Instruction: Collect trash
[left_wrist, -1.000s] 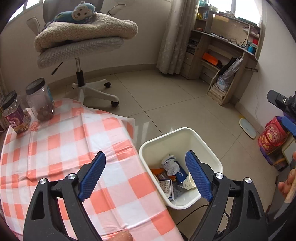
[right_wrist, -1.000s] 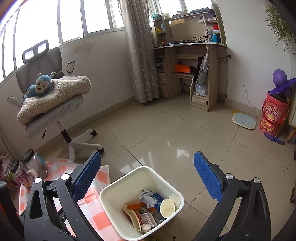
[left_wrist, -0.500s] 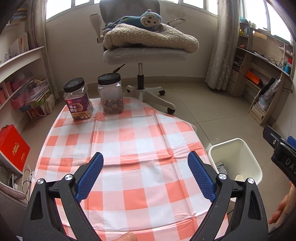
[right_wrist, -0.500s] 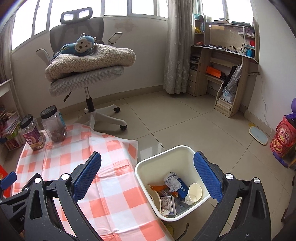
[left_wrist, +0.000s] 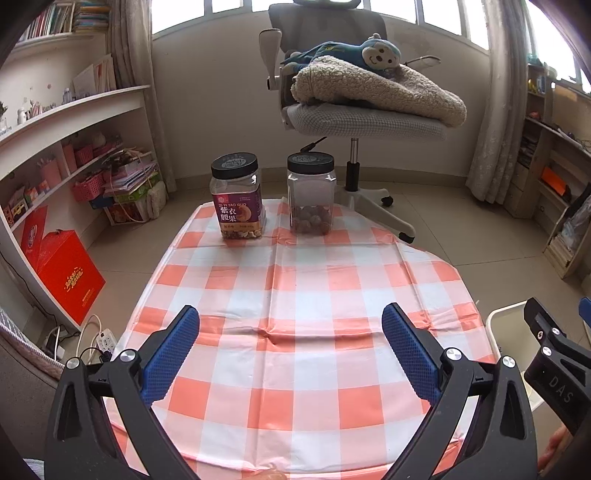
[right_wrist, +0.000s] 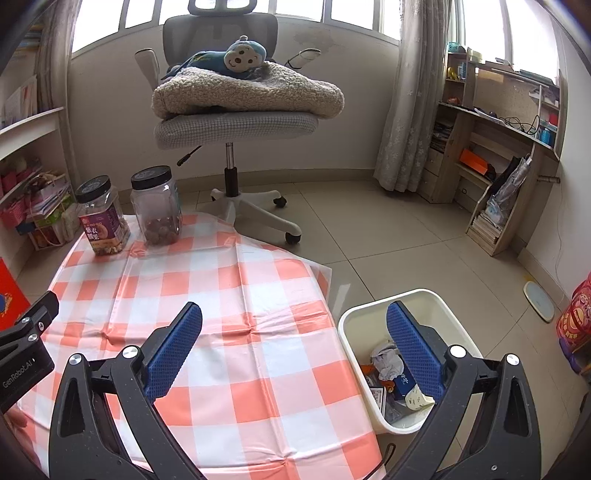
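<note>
A white bin stands on the floor at the table's right edge, holding crumpled paper, wrappers and a paper cup. Only its rim shows in the left wrist view. My left gripper hangs over the red-and-white checked tablecloth, its jaws still opening wide with nothing between them. My right gripper is open and empty, straddling the table's right edge and the bin. No loose trash shows on the cloth.
Two black-lidded jars stand at the table's far edge: a labelled one and a clear one with round snacks. Behind is an office chair with a blanket and plush monkey. Shelves left, a red box, a desk right.
Both grippers have swung left from the bin toward the table. The left view now faces the jars and cloth; the bin has slid to its right edge. Left jaws look slightly wider.
</note>
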